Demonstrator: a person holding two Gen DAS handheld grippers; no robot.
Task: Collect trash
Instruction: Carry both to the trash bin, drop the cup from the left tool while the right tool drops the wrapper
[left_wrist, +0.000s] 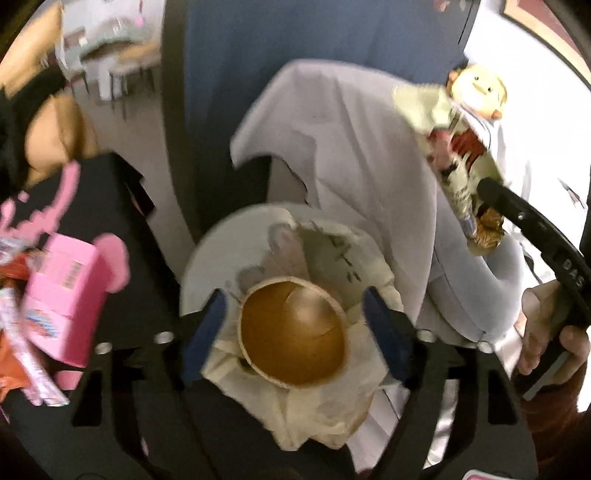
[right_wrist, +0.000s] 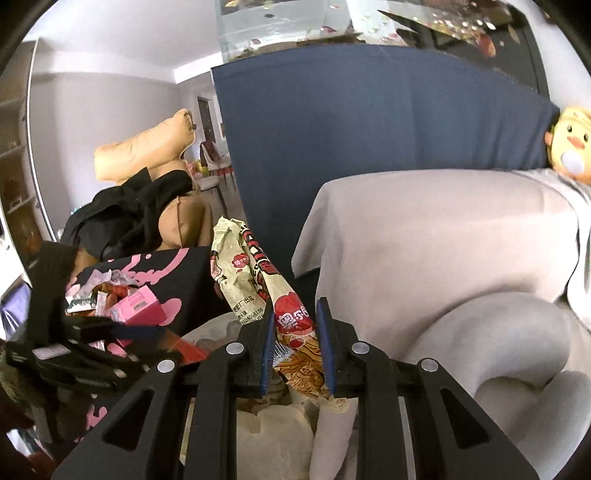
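Right gripper (right_wrist: 295, 328) clamped a light crinkly wrapper (right_wrist: 258, 288) mid-body; left gripper (left_wrist: 295, 328) gaped apart over the soft paper bowl (left_wrist: 293, 332)

A blue panel (right_wrist: 369, 140) fills the centre of the right wrist view, grey sofa cushions (right_wrist: 443, 251) lower right. At upper left — pale walls (right_wrist: 103, 110), white ceiling (right_wrist: 129, 26), tan cushions (right_wrist: 147, 147) and, farther back, dining chairs (right_wrist: 218, 162).
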